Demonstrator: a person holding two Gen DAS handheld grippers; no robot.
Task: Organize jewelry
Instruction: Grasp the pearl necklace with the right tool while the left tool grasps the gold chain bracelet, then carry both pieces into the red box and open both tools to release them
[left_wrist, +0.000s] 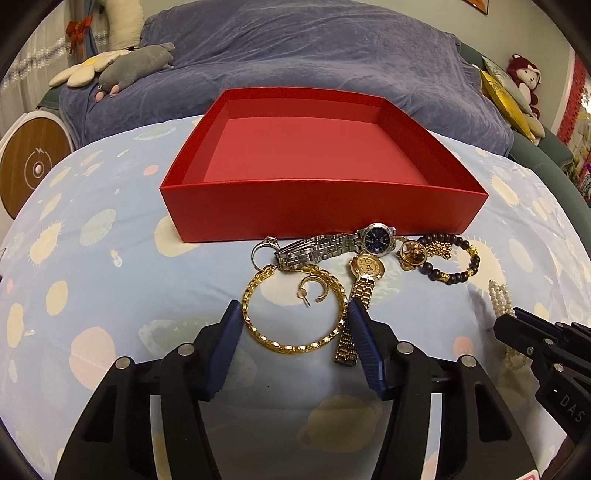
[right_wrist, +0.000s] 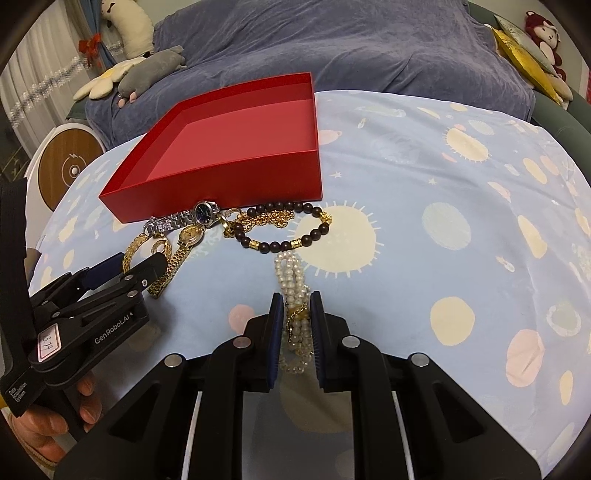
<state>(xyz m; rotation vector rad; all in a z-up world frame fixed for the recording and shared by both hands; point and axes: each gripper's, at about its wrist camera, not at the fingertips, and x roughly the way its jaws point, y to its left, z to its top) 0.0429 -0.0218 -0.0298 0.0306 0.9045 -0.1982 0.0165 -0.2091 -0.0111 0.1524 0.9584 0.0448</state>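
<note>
An empty red box (left_wrist: 306, 155) stands on the patterned cloth, also in the right wrist view (right_wrist: 221, 147). Jewelry lies in front of it: a gold chain bracelet (left_wrist: 291, 345), a crescent earring (left_wrist: 314, 290), a silver ring (left_wrist: 263, 247), a silver watch (left_wrist: 332, 245), a gold watch (left_wrist: 364, 280), a dark bead bracelet (left_wrist: 454, 275). My left gripper (left_wrist: 295, 314) is open, its jaws on either side of the gold chain bracelet. My right gripper (right_wrist: 297, 306) is shut on the pearl bracelet (right_wrist: 291, 277), which still lies on the cloth.
The table has a light blue cloth (right_wrist: 443, 221) with sun and planet prints. Behind it is a bed with a purple blanket (left_wrist: 295, 55) and plush toys (left_wrist: 136, 66). A round wooden-faced device (left_wrist: 33, 166) stands at the left.
</note>
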